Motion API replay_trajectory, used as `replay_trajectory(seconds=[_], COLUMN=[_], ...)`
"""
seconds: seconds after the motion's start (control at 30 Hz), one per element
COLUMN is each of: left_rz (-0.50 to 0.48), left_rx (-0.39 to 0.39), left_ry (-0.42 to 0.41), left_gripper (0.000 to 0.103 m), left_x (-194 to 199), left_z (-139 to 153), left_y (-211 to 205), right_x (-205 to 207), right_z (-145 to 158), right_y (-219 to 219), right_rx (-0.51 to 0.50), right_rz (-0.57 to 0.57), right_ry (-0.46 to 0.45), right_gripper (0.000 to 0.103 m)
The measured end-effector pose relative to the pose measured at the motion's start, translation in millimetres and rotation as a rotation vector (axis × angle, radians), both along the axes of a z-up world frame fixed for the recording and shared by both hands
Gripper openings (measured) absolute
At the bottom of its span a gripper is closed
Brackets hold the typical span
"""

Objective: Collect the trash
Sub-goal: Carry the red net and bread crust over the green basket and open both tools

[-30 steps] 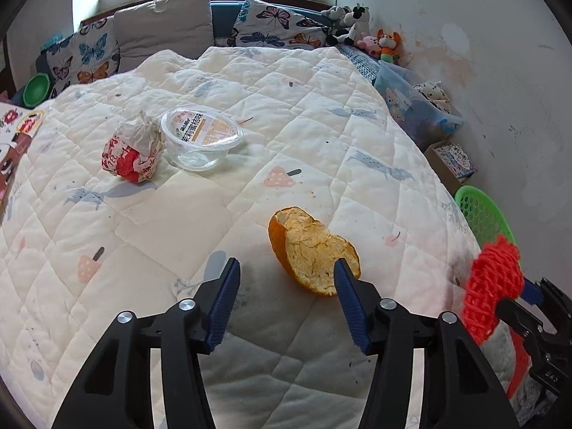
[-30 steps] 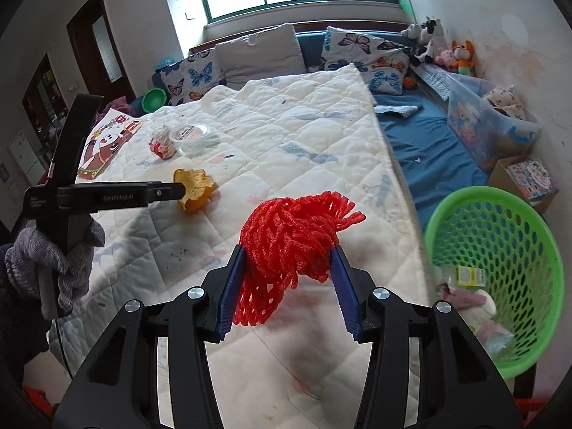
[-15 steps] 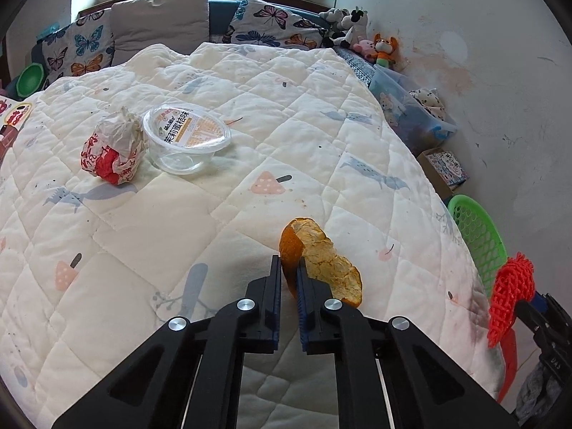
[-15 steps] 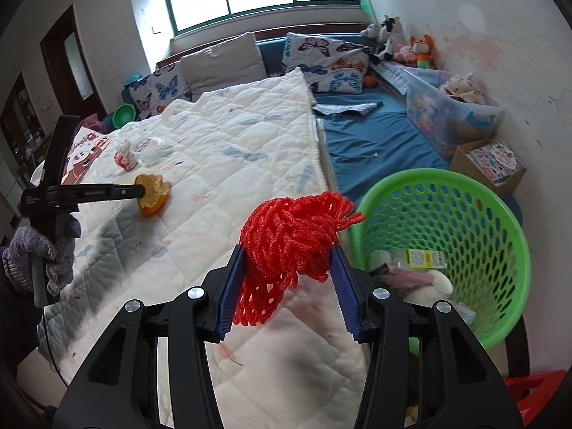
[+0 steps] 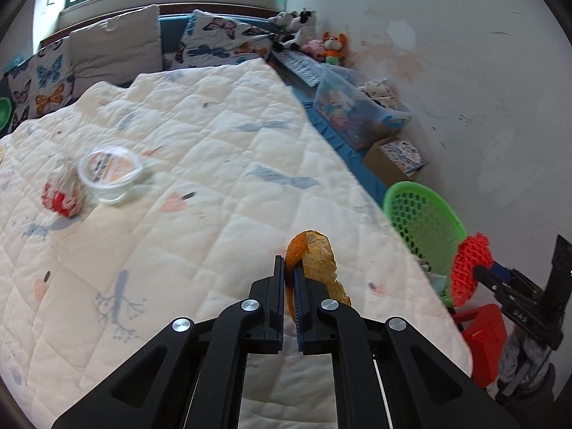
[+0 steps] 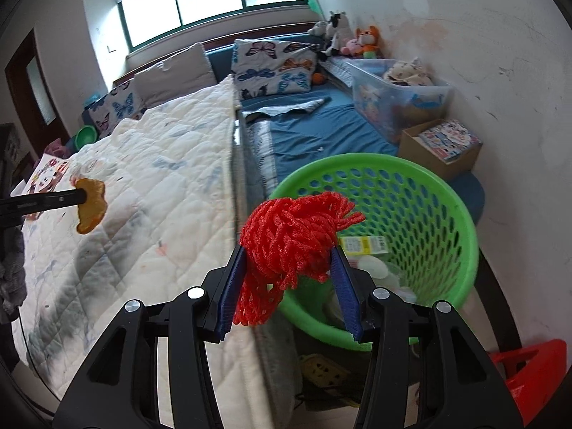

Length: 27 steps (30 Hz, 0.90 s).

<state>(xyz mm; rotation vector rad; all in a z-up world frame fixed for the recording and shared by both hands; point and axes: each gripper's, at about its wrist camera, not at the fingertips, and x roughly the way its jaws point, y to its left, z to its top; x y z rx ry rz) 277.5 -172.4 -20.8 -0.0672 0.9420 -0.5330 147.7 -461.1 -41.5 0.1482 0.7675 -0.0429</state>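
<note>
My left gripper [image 5: 289,268] is shut on an orange peel [image 5: 316,261] and holds it lifted above the white quilt [image 5: 178,143]; the peel also shows in the right wrist view [image 6: 91,207]. My right gripper [image 6: 289,261] is shut on a red foam net [image 6: 289,236], held at the near rim of the green basket [image 6: 461,214]. The net [image 5: 468,268] and the basket [image 5: 422,214] also show at the right of the left wrist view. A clear plastic bowl [image 5: 109,171] and a red-and-white wrapper [image 5: 62,193] lie on the quilt at the left.
The basket holds several pieces of trash, among them a yellow packet [image 6: 363,245]. A red stool [image 6: 529,379] stands beside it. A clear storage bin [image 6: 397,96] and a cardboard box [image 6: 443,146] line the wall. Butterfly pillows [image 5: 218,39] lie at the bed's head.
My left gripper closed on the orange peel and lifted it off the quilt toward the right. My right gripper carried the red net from over the bed to the basket.
</note>
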Motion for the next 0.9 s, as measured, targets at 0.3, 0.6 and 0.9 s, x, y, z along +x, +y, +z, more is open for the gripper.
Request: replay_trajectory(seconds=[0.3,0.6,0.9], left_rz=[-0.101,-0.188,-0.231], left_rx=[-0.015,-0.001,0.004], left_ry=[-0.027,-0.038,-0.026], left_gripper=[0.005,0.005,0.005], left_x=[-14,-21,-18], left_z=[22,28,23], left_y=[-59,-118,-163], right_x=[-3,-1,-5], right_z=[-1,-9,-12], right_y=[-35,-59,-71], right_rx=[-0.024,-0.047,-0.052], right_rz=[-0.075,-0.127,-0.146], right_ry=[0.002,0.023,0.022], right_gripper=[0.049,0.050,0.063])
